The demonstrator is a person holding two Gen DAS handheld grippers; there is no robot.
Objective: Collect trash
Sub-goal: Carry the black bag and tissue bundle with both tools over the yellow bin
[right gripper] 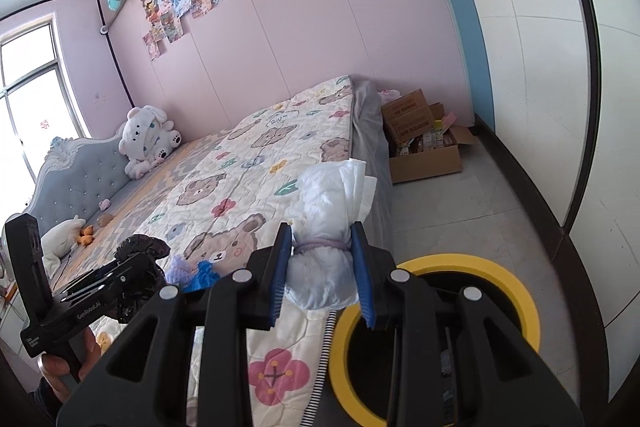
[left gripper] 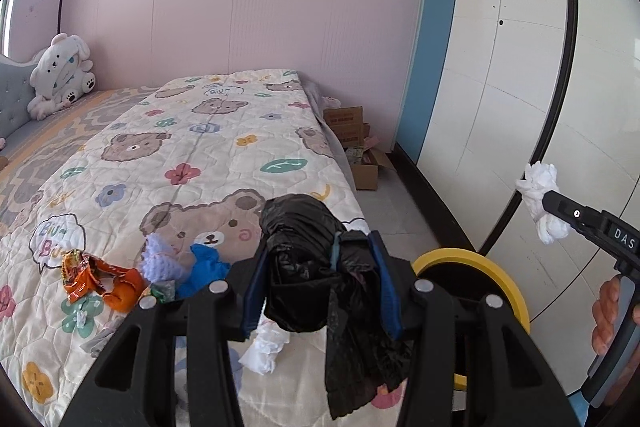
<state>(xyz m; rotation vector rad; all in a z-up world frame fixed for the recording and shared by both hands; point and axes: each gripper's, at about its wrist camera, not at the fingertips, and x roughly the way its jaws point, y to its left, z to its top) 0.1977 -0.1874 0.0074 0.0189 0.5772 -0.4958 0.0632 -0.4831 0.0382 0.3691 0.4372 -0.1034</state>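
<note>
My left gripper [left gripper: 320, 283] is shut on a crumpled black plastic bag [left gripper: 304, 251] and holds it above the bed's near corner. My right gripper [right gripper: 323, 271] is shut on a white rolled bundle [right gripper: 328, 227] tied with a purple band, just left of a yellow-rimmed bin [right gripper: 516, 291]. The bin [left gripper: 496, 267] stands on the floor beside the bed. The bundle also shows in the left wrist view [left gripper: 540, 199]. Loose trash lies on the quilt: an orange wrapper [left gripper: 100, 279], a purple knit piece [left gripper: 160, 255], a blue glove [left gripper: 208, 267] and white tissue [left gripper: 264, 347].
The bed [left gripper: 192, 155] with a bear quilt fills the left. A white plush toy [left gripper: 60, 75] sits at the headboard. Open cardboard boxes [right gripper: 424, 143] stand on the floor past the bed's foot. A white wardrobe [left gripper: 500, 87] lines the right side.
</note>
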